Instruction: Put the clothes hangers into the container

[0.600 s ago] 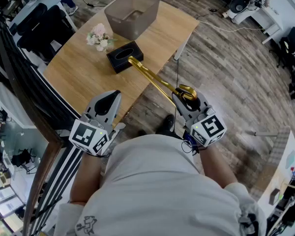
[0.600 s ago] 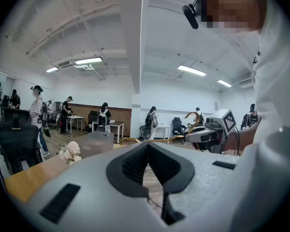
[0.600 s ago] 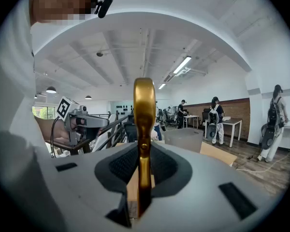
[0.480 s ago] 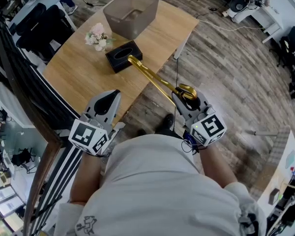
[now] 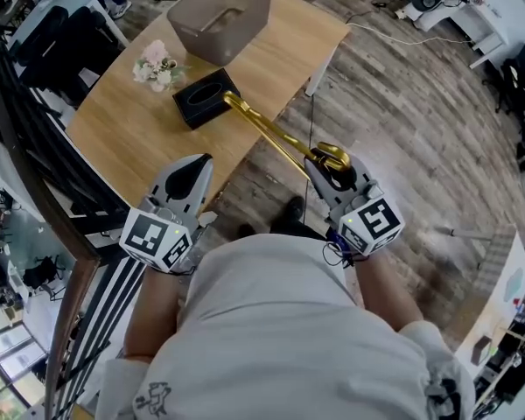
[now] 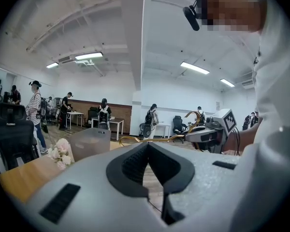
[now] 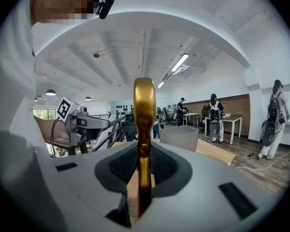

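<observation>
Between the jaws of my right hand-held gripper (image 5: 328, 166) the gold clothes hanger (image 5: 271, 134) is sitting tight. The jaws are squeezing it close to its curly hook. Its long part is sticking out over the edge of the table (image 5: 140, 138) toward the black box (image 5: 204, 99). It is not in the container (image 5: 249, 20) yet; that is waiting well apart, at the far end of the table.

I am thinking about what could go wrong. I am only holding the hanger at one end, so the long end could be swinging or dipping as I move. It could be bumping the black box or knocking the flowers (image 5: 156, 66) over. I cannot tell if the tip is touching the box. The hanger could also be sliding in the jaws, because it is looking so smooth. Its hook could be catching on the container's rim.

The hanger is looking shiny, thin and hard, like metal. The container is looking like cloudy grey plastic, deep, with slanting walls. The flowers are looking soft and pale pink. The table is looking like light, flat wood, and the floor (image 5: 402, 129) like darker planks.

My left hand-held gripper (image 5: 192, 169) is hanging by the table with its jaws together, holding nothing.
</observation>
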Demonstrator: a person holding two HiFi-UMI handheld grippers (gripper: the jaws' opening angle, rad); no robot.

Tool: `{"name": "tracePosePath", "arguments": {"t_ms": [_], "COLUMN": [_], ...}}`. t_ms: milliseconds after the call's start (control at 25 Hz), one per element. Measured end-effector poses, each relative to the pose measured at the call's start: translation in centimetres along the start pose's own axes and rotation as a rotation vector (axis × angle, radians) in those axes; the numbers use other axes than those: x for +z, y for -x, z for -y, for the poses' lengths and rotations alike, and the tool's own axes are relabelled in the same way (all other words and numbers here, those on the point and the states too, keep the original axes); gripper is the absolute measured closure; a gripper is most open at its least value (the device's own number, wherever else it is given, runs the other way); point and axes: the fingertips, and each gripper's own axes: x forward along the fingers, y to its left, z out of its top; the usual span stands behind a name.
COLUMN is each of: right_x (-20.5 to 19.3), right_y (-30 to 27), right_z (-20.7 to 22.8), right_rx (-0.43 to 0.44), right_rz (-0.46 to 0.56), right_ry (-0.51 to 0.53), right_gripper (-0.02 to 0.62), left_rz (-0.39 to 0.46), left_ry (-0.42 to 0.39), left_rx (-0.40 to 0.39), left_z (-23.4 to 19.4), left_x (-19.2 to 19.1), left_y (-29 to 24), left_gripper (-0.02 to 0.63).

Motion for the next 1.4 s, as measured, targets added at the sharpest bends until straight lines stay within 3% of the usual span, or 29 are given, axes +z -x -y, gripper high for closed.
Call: {"name": "tracePosePath", "arguments": {"t_ms": [680,1040,1400], "right_x": [-0.7,-1.4,0.5], "right_y": [0.3,-0.6,-5.6], "right_z": [14.5,17.2,17.6], "right_rx": [0.064,0.1,0.104], "right_rz": [-0.022,-0.047,-0.046], "right_ry": [-0.022,-0.036,-0.006], "right_gripper": [0.523,0.523,0.523], "left_rz": [-0.04,-0.051,-0.031], "left_ry": [0.041,0.057,0.057], "left_rx": [0.044,0.053,0.064], "left_z": [0.8,0.6,-4.4], "left_x": [0.6,0.3,0.8], "left_y": [-14.6,-17.4,-17.2], "left_gripper": [0.6,0.6,0.601]}}
